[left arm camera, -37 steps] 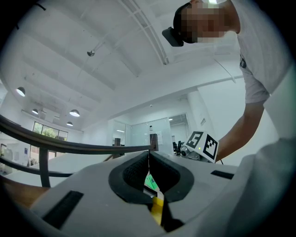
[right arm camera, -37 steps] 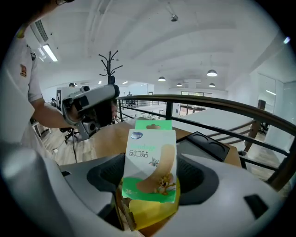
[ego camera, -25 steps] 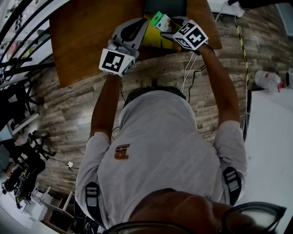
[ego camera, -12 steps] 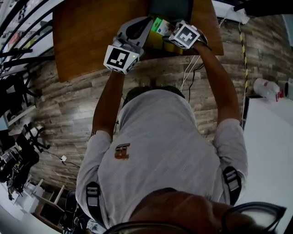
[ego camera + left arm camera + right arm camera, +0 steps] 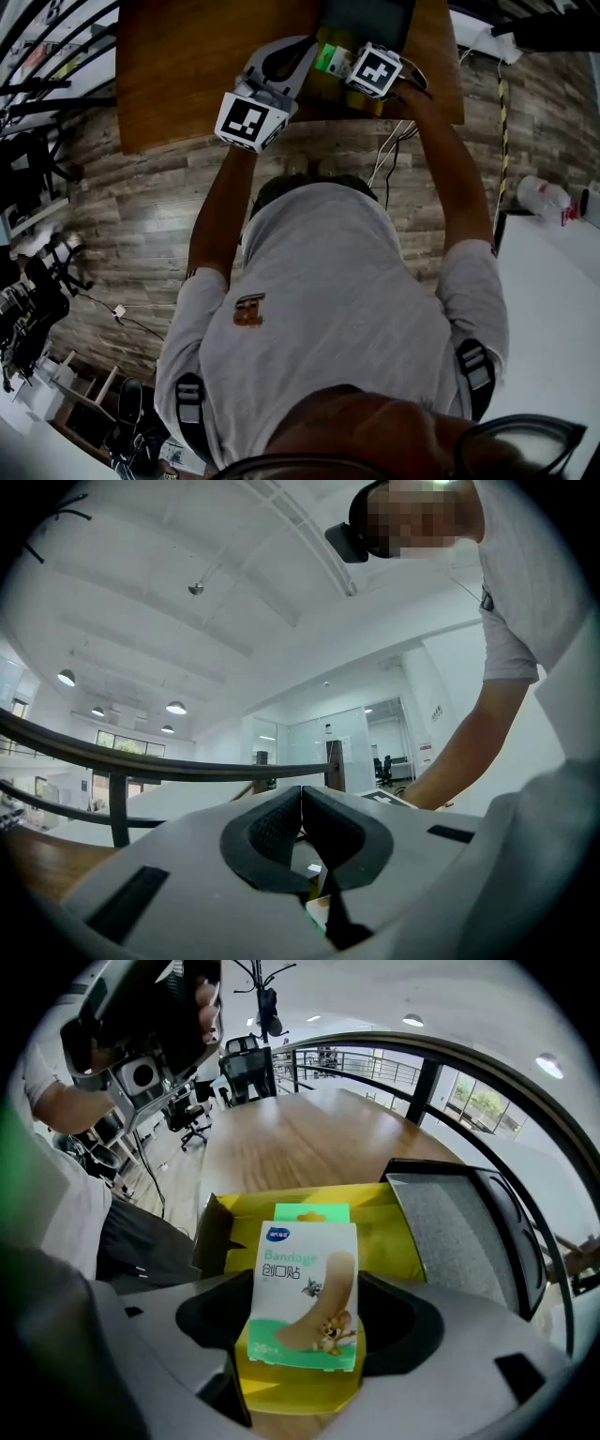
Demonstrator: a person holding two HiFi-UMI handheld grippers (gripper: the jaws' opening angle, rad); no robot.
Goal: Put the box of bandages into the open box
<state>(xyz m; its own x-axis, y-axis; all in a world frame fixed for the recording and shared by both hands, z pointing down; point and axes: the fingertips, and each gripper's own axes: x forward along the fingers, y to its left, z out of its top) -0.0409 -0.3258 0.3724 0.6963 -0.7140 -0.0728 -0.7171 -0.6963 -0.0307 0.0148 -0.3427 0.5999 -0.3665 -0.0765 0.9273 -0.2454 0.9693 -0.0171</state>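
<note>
A white and green box of bandages (image 5: 303,1288) with a cartoon print stands upright between the jaws of my right gripper (image 5: 305,1324), which is shut on it. Just beyond and below it lies the open yellow box (image 5: 398,1232), flaps spread, on the wooden table (image 5: 300,1143). In the head view the bandage box (image 5: 329,60) hangs over the yellow box (image 5: 325,86), with the right gripper (image 5: 349,67) at its right. My left gripper (image 5: 286,58) is beside them on the left, tilted up. Its fingertips (image 5: 302,797) meet, with nothing between them.
A dark grey flat case (image 5: 459,1232) lies right behind the yellow box, at the table's far edge. A curved black railing (image 5: 487,1082) runs past the table. The left half of the table (image 5: 187,66) is bare wood. Cables (image 5: 386,150) hang by the table's near edge.
My right gripper has carried the bandage box a little left and further in over the yellow box. The left gripper has stayed beside it, still shut.
</note>
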